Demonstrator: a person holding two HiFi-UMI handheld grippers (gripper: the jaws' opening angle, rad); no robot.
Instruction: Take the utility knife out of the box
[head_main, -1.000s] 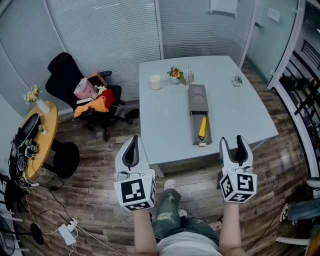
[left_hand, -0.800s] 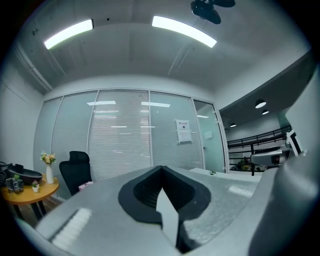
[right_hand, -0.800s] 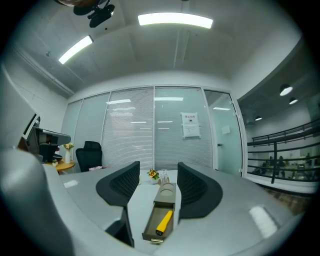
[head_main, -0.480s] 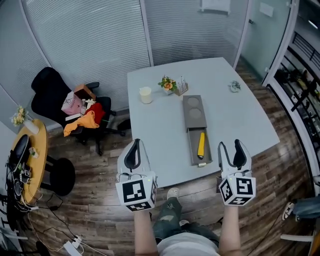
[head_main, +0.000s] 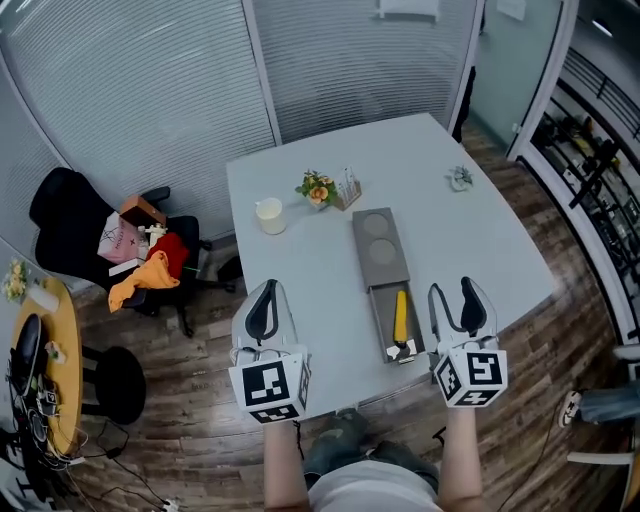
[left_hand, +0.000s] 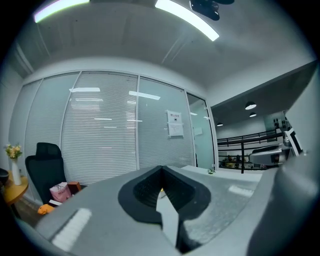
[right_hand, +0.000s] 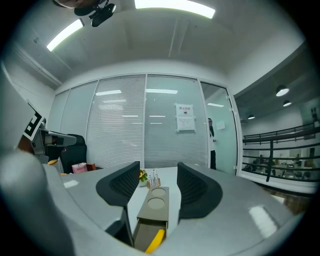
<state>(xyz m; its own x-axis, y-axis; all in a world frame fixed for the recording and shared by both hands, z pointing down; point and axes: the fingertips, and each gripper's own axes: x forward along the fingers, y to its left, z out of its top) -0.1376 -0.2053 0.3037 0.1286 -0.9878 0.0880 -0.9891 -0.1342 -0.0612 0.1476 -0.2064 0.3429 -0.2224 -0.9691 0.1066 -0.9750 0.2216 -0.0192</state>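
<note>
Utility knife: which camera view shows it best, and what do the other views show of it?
The head view: the whole yellow utility knife lies in the open grey box, seen from above. The right gripper view shows only its end at the bottom edge. The left gripper view doesn't clearly show it.

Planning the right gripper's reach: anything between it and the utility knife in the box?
Nothing visible. The utility knife lies uncovered in the open end of the box, just ahead of the open right gripper.
</note>
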